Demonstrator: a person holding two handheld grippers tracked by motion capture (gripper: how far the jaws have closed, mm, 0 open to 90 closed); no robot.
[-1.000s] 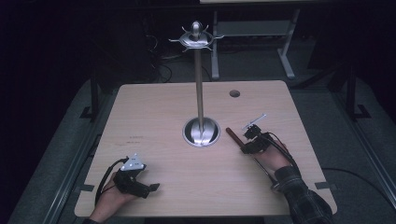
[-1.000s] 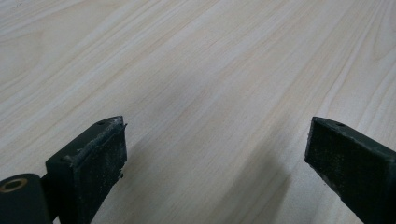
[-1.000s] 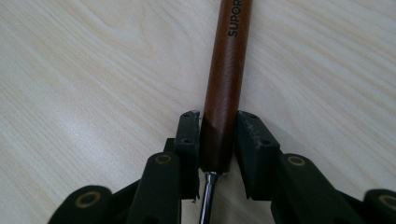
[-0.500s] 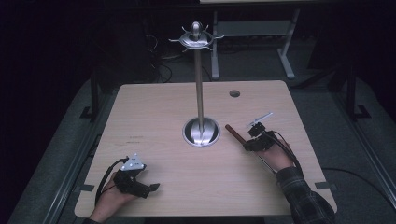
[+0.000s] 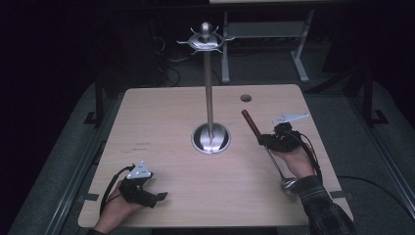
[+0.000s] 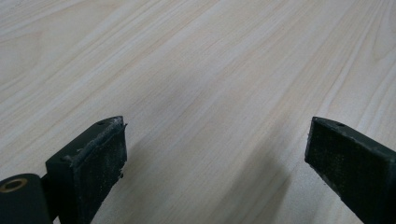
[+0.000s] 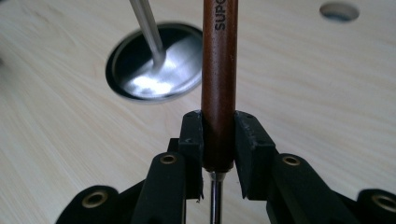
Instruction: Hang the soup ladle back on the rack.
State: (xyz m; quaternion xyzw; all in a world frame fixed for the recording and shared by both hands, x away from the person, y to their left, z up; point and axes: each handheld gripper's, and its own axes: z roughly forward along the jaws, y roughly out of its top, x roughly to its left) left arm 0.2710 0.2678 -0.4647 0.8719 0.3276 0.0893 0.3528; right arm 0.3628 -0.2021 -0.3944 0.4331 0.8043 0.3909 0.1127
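A utensil with a brown wooden handle (image 5: 250,124) and a thin metal shaft ending in a metal bowl (image 5: 288,183) is held right of centre. My right gripper (image 5: 263,140) is shut on the lower end of that brown handle (image 7: 219,70), with the handle pointing away toward the far side. A metal stand has a round shiny base (image 5: 211,138) at the table's middle, a tall pole, and a crown of hooks (image 5: 205,40) on top. The stand's base (image 7: 154,70) lies just left of the handle. My left gripper (image 5: 157,198) rests open at the near left, holding nothing (image 6: 215,135).
The wooden table (image 5: 161,117) has a round cable hole (image 5: 246,98) at the far right, also seen as the hole (image 7: 339,11) beyond the handle. Dark floor and a metal frame lie behind the table.
My right gripper has moved right and slightly away from the stand's base with the utensil. The handle now points more toward the far side. The left gripper has stayed put.
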